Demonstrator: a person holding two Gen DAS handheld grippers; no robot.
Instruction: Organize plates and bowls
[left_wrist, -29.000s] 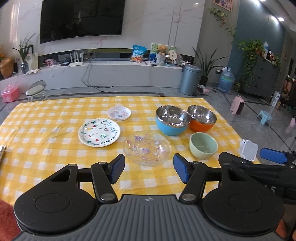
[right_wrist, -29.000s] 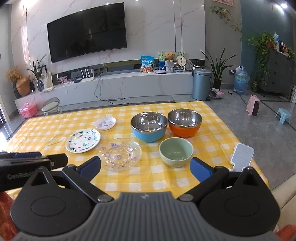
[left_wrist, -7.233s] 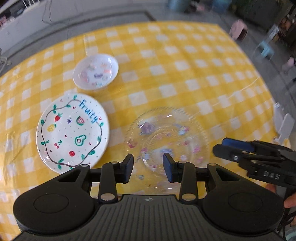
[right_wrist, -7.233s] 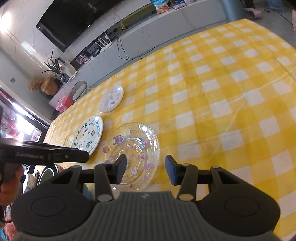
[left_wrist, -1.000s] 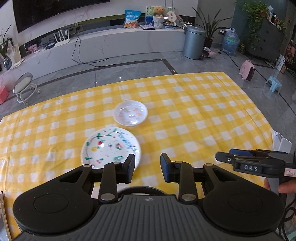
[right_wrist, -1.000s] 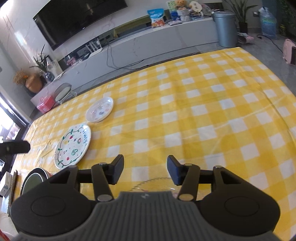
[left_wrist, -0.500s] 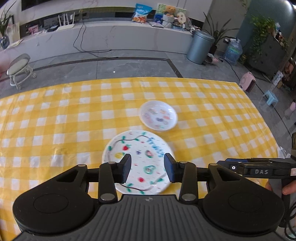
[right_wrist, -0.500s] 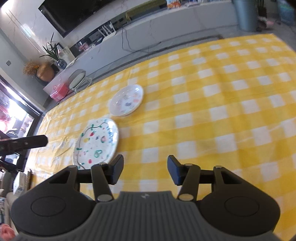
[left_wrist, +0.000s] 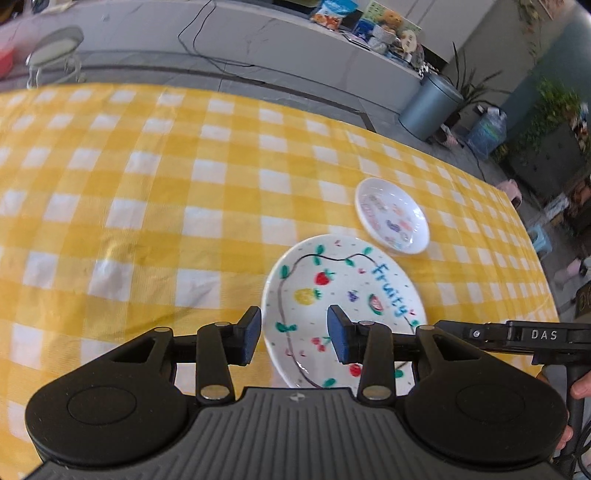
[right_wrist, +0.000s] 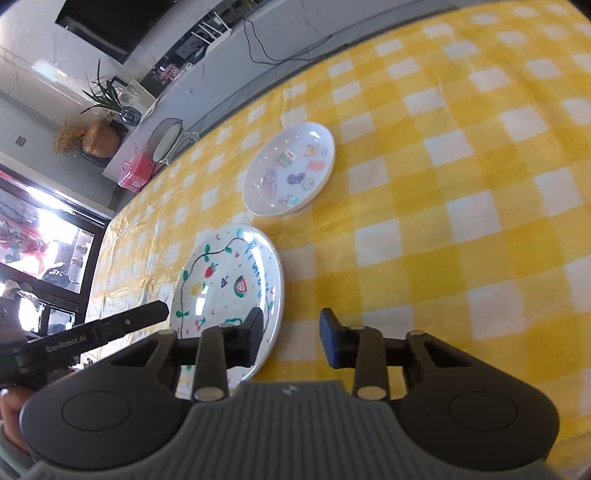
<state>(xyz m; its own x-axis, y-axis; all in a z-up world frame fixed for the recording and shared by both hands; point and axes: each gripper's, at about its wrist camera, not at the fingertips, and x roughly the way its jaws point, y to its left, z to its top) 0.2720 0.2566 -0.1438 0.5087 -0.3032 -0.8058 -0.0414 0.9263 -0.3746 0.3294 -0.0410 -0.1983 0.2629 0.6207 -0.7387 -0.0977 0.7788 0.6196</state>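
On the yellow checked tablecloth (left_wrist: 155, 206) lie two dishes, nothing in either but painted decoration. Seen from the left wrist, the fruit plate (left_wrist: 343, 291), lettered "Fruity" and ringed by a green-leafed vine, sits low of centre; the small white dish (left_wrist: 392, 216), printed with little coloured pictures, lies at its 1 o'clock, the rims near but whether they touch I cannot tell. The left gripper (left_wrist: 293, 334) hangs over the fruit plate's near-left rim, jaws spread, its left pad over cloth and its right over the plate's face; pressing on nothing that shows. At 3 o'clock the right gripper (left_wrist: 517, 334) reaches in sideways, a hand (left_wrist: 581, 384) on its handle.

From the right wrist, the right gripper (right_wrist: 291, 336) has its jaws closing, its left finger over the fruit plate's (right_wrist: 229, 291) right rim, its right finger over bare cloth; no grip shows. The small dish (right_wrist: 290, 170) lies at 12 o'clock beyond. The left gripper (right_wrist: 110, 328) crosses at 9 o'clock. Past the table's far edge stand a grey bin (left_wrist: 428, 107) and a small stool (right_wrist: 166, 138).
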